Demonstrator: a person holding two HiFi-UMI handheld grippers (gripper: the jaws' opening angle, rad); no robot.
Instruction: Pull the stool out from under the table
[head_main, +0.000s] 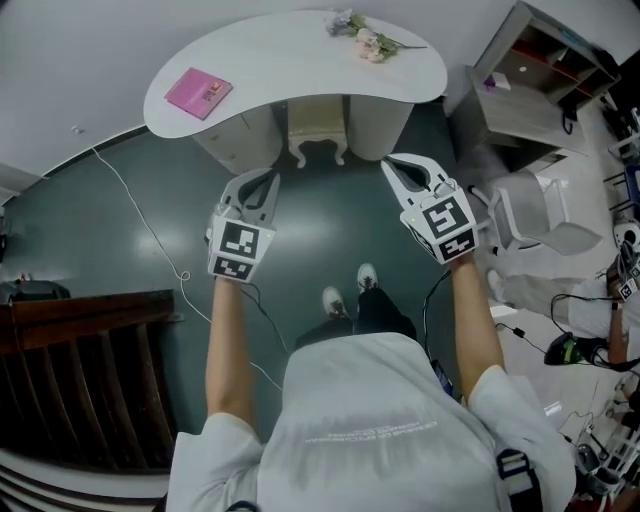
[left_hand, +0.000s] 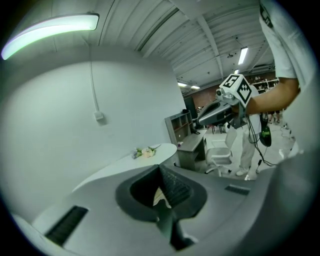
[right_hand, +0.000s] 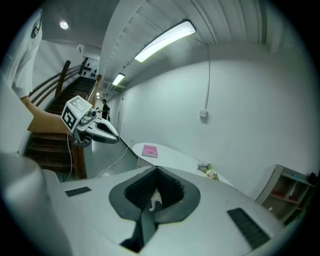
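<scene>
The stool (head_main: 317, 133) is tucked in under the white table (head_main: 270, 65), right at my 12 o'clock. It sits in the gap between the table's two fat legs. I can only see its front: a cream seat edge and two little curly legs. The rest is hidden under the table top.

I hold my left gripper (head_main: 262, 182) out at about 11 o'clock and my right gripper (head_main: 399, 166) out at about 1 o'clock. Both are up in the air, near the stool but not touching it. Both are squeezed tight with nothing in them, so I think I must let the jaws go wide before I can grab anything.

I think the stool is hard and stiff, like painted wood — it will not bend or squash. It looks small, so I guess it is not very heavy. The green floor (head_main: 130, 230) looks smooth and shiny, so the stool should slide if I pull it straight back to 6 o'clock. The paint may be a bit slippery for my jaws.

I would hold the front edge of the seat, one gripper at each corner, so it does not turn and bump the table's legs. The thin curly legs look easier to break, so I would leave those alone.

A pink book (head_main: 197, 92) lies on the table at 11 o'clock and some flowers (head_main: 365, 41) at 1 o'clock — a hard bump might shake them.
</scene>
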